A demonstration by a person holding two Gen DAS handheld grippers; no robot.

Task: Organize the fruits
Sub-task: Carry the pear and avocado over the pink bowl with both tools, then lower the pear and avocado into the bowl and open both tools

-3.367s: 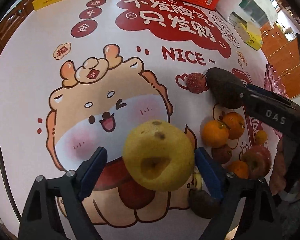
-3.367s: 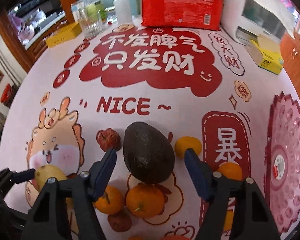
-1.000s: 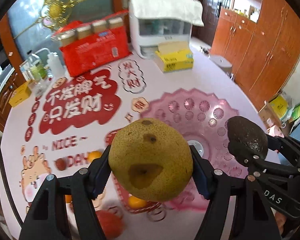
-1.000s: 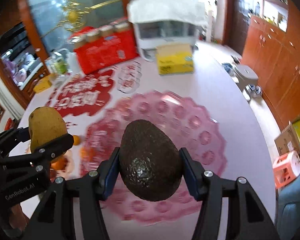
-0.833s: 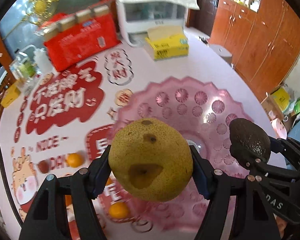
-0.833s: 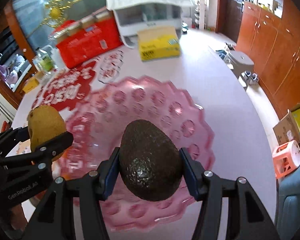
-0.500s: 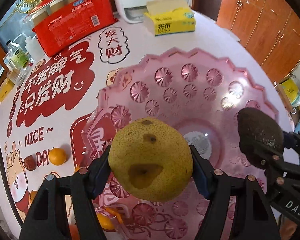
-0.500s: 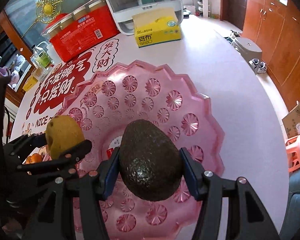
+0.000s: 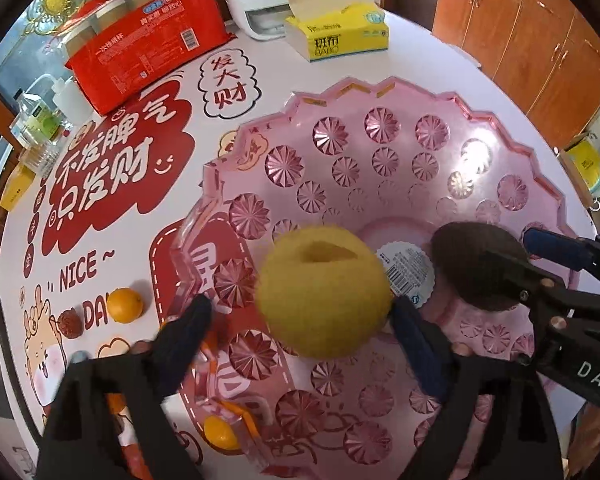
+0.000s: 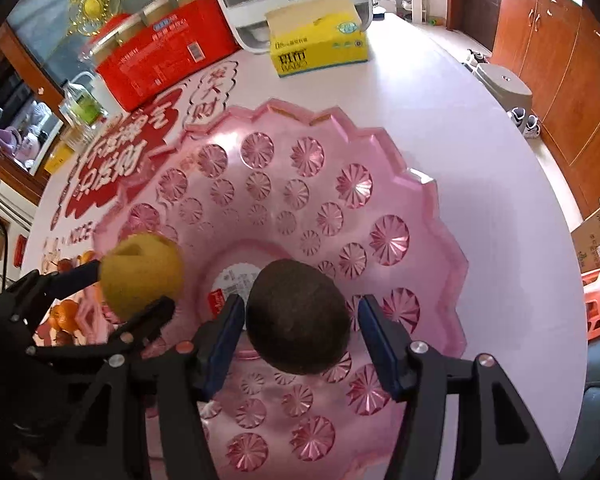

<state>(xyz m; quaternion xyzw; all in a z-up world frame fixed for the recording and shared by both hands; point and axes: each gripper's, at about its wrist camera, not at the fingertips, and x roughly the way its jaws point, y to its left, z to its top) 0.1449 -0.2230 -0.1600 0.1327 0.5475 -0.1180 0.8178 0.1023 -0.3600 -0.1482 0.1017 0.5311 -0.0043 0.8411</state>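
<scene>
The motion-blurred pear [image 9: 325,293] and left gripper [image 9: 300,316] hide contact between them.

**Legible text in the scene**

The tablecloth [image 9: 148,92] bore "NICE ~", "DA" and large Chinese characters "不发脾气 只发财" and "发大财". The right gripper [image 9: 540,264] arm showed "DAS". The yellow tissue box [image 9: 340,36] read "BABO". The bowl's [image 9: 380,92] barcode sticker was illegible.

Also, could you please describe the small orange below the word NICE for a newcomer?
Start at the big pink bowl in the left wrist view and move off its left rim onto the printed tablecloth. Just below the word NICE lies the small orange; its neighbour is a wrinkled dark-red fruit, while it is smooth, round and bright.
</scene>
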